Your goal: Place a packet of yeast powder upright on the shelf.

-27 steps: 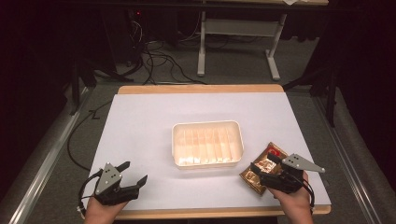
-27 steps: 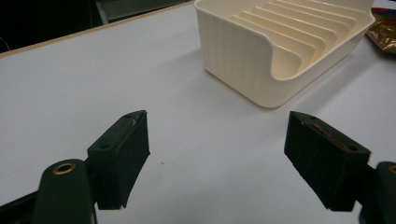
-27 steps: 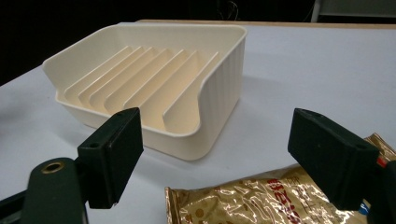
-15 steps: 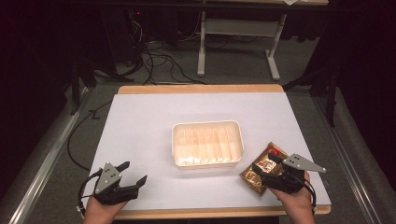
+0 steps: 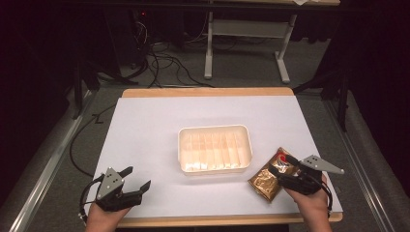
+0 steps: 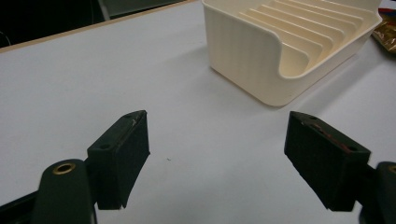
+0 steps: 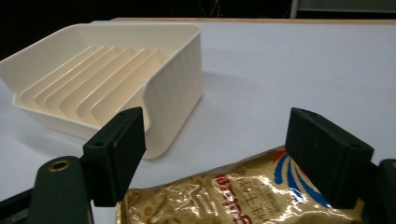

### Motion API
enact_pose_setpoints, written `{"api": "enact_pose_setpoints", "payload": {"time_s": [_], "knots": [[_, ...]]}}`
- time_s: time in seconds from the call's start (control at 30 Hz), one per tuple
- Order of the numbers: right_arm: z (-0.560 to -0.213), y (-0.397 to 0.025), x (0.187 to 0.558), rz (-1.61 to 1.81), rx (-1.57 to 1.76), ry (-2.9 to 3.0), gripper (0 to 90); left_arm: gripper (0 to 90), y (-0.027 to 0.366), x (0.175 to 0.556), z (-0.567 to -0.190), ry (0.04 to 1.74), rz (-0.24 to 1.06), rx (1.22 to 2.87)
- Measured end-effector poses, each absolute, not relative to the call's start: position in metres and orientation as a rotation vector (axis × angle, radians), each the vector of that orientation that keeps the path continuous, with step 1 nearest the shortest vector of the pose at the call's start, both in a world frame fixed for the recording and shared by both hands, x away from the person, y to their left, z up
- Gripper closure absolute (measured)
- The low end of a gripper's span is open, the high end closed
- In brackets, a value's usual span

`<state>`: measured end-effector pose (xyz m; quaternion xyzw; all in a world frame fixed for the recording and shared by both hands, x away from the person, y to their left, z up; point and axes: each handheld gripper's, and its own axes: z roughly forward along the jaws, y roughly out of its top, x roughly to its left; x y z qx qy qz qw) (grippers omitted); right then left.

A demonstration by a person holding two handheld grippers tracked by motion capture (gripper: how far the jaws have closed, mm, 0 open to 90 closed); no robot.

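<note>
1. Right gripper view puts our right gripper (image 7: 212, 154) with its jaws spread wide over the gold packet (image 7: 243, 196), one jaw on either side and neither yet pressing it.
2. From the high view, the gold packet (image 5: 270, 176) lies flat on the white table (image 5: 145, 125), just beside the near right corner of the cream tray (image 5: 215, 149).
3. We should lower until the pads straddle the packet's edge, then close gently; foil is slippery and may crumple or slide.
4. We judge a grip across the narrow side best, so the packet hangs straight for slotting between the tray's ribs.
5. Our left gripper (image 5: 135, 186) rests spread and empty at the near left corner; it could steady the tray.
</note>
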<state>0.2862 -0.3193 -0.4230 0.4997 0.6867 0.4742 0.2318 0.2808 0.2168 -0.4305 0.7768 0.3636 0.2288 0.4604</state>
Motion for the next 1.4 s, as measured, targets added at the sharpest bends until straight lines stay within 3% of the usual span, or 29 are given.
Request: {"api": "enact_pose_setpoints", "payload": {"time_s": [0.17,0.3,0.57,0.8,1.2,1.4], "knots": [[-0.422,-0.338,0.295,1.309,1.437,1.881,28.1,22.4,0.216,0.281,-0.432,0.896,0.559,1.915],[-0.427,-0.357,0.304,1.291,1.510,1.814,24.2,22.5,0.215,0.282,-0.433,0.899,0.553,1.920],[-0.440,-0.386,0.307,1.275,1.642,1.752,27.2,22.4,0.214,0.283,-0.433,0.897,0.545,1.922],[-0.461,-0.406,0.311,1.265,1.777,1.748,42.5,22.5,0.215,0.283,-0.434,0.907,0.541,1.919],[-0.471,-0.413,0.322,1.277,1.851,1.716,60.2,22.6,0.209,0.283,-0.438,0.896,0.540,1.962],[-0.478,-0.419,0.326,1.301,1.915,1.703,54.1,22.6,0.208,0.283,-0.439,0.895,0.546,1.968]]}}
